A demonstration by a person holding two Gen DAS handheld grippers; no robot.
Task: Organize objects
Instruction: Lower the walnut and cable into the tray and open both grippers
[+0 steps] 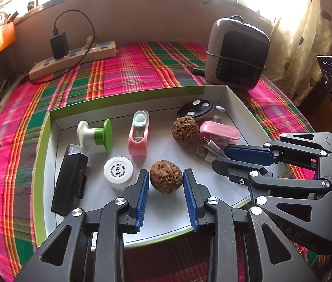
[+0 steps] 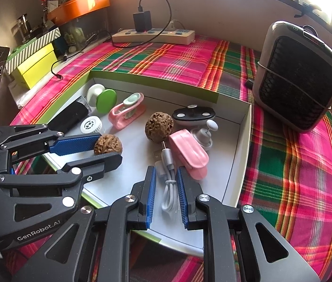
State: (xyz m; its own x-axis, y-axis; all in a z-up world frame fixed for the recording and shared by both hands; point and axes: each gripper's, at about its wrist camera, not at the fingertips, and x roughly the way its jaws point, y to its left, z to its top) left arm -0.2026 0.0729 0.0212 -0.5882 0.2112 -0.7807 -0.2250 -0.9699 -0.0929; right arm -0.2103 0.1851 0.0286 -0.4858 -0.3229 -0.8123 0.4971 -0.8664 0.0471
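Walnut (image 1: pixel 166 176) sits in the shallow tray (image 1: pixel 43 145) between my left gripper (image 1: pixel 166 183), jaws spread and apparently not touching yet — squared for a pinch. My right gripper (image 2: pixel 166 188) straddles the white cable (image 2: pixel 169 188), open too.

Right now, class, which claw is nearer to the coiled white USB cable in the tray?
Right. The right claw straddles the coiled white USB cable, one finger on each side. The left claw sits off to the cable's left, around a brown walnut.
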